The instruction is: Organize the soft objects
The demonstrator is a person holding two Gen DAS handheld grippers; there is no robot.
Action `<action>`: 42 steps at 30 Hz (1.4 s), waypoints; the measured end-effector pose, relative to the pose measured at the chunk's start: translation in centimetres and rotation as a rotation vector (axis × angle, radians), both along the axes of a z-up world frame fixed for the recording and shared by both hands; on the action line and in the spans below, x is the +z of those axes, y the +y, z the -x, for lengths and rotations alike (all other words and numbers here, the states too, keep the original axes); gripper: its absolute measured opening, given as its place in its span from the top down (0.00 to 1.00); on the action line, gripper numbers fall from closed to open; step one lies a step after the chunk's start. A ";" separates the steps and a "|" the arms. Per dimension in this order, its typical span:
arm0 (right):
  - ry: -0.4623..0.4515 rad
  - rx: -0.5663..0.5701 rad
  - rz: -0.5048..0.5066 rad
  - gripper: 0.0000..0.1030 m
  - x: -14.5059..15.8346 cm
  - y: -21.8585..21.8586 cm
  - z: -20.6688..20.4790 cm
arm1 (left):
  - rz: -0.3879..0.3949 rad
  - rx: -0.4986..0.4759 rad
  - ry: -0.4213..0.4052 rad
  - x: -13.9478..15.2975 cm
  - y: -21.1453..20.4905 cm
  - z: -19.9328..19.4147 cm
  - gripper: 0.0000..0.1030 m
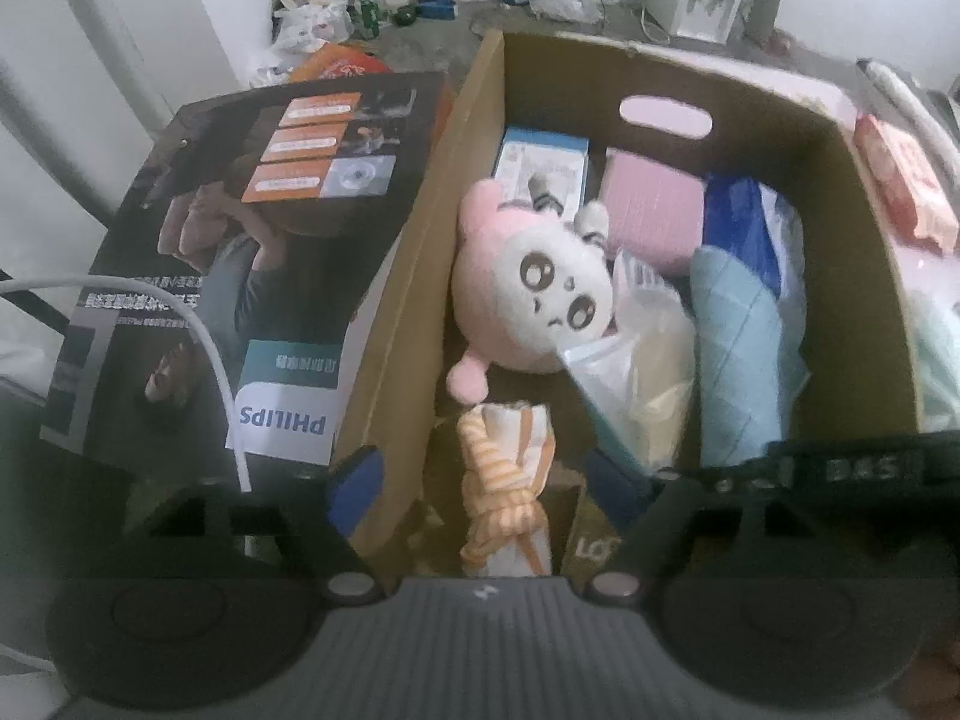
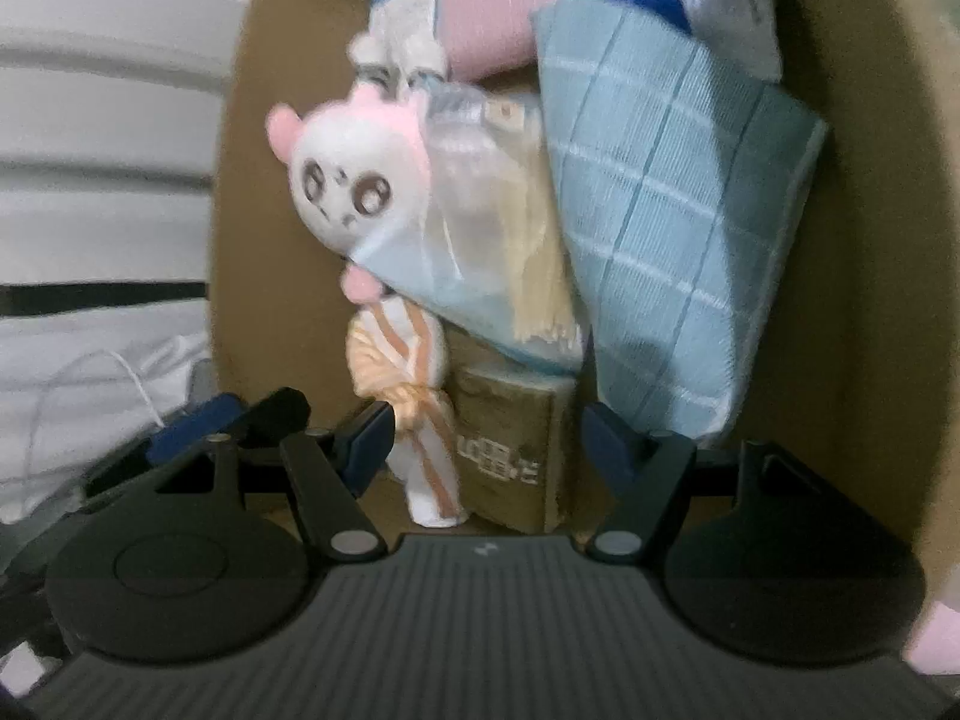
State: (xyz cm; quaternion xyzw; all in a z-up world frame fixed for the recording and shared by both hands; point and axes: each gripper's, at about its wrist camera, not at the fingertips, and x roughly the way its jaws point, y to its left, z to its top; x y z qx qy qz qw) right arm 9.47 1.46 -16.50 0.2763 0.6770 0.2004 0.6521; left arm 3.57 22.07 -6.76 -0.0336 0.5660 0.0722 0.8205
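An open cardboard box (image 1: 660, 69) holds the soft things. A pink and white plush toy (image 1: 528, 294) lies against its left wall. Below the toy lies a knotted orange-striped cloth (image 1: 510, 480). A clear bag (image 1: 642, 372) with something cream inside and a folded light blue checked cloth (image 1: 738, 360) lean to the right. My left gripper (image 1: 486, 489) hangs open over the box's near end, the striped cloth lying between its fingers with a gap on both sides. My right gripper (image 2: 487, 441) is open inside the box (image 2: 270, 180), its left finger beside the striped cloth (image 2: 420, 420), a brown carton (image 2: 510, 444) between the fingers.
A dark Philips carton (image 1: 240, 276) lies against the box's left side, with a white cable (image 1: 198, 336) across it. Deeper in the box are a pink pack (image 1: 654, 210), a blue bag (image 1: 738, 216) and a small white box (image 1: 540, 165). Bags and bottles (image 1: 366, 12) clutter the floor beyond.
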 end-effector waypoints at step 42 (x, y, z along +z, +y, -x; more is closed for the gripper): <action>-0.327 -0.216 0.395 0.47 -0.5 -32.8 -12.2 | 0.070 -0.302 -0.036 -1.3 -33.8 -13.3 0.43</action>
